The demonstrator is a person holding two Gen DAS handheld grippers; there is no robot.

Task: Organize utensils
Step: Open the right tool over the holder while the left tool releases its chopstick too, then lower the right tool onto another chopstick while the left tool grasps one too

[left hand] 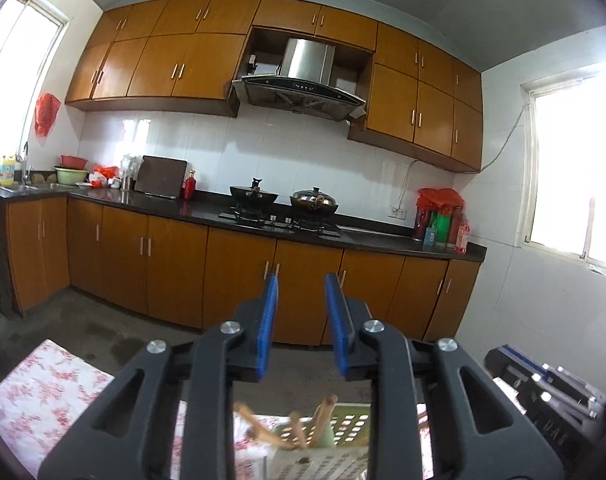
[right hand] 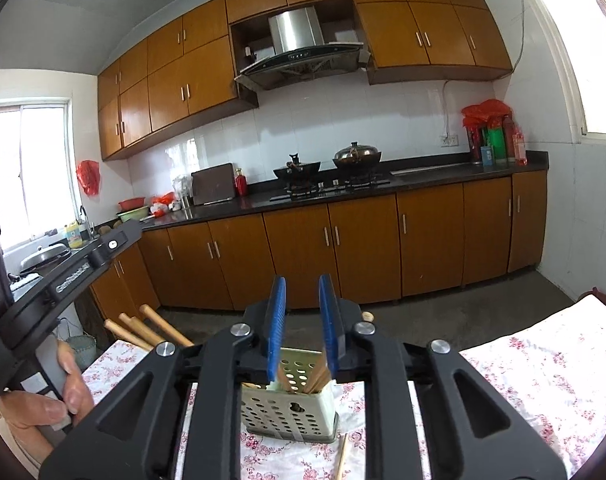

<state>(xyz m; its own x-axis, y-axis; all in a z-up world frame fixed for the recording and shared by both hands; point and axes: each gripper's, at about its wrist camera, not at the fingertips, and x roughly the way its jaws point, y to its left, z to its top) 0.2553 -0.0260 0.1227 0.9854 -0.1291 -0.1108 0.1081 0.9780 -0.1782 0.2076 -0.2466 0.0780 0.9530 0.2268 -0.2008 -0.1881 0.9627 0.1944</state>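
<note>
A pale green perforated utensil holder [right hand: 289, 408] stands on the floral tablecloth [right hand: 543, 376], with several wooden chopsticks [right hand: 319, 378] upright in it. My right gripper [right hand: 302, 280] is open and empty, raised above the holder and behind it. One loose chopstick [right hand: 341, 456] lies on the cloth in front of the holder. Several wooden handles [right hand: 143, 330] stick up at the left. My left gripper [left hand: 301, 278] is open and empty, held high; the holder [left hand: 343, 428] and chopsticks [left hand: 325, 420] show below its frame.
The other hand-held gripper's body [right hand: 63, 280] and a hand [right hand: 43, 400] fill the left of the right wrist view. Kitchen counter [left hand: 207, 210] with two covered woks [left hand: 255, 196], cupboards and bottles lies across the floor. A dark crate [left hand: 551, 392] sits at right.
</note>
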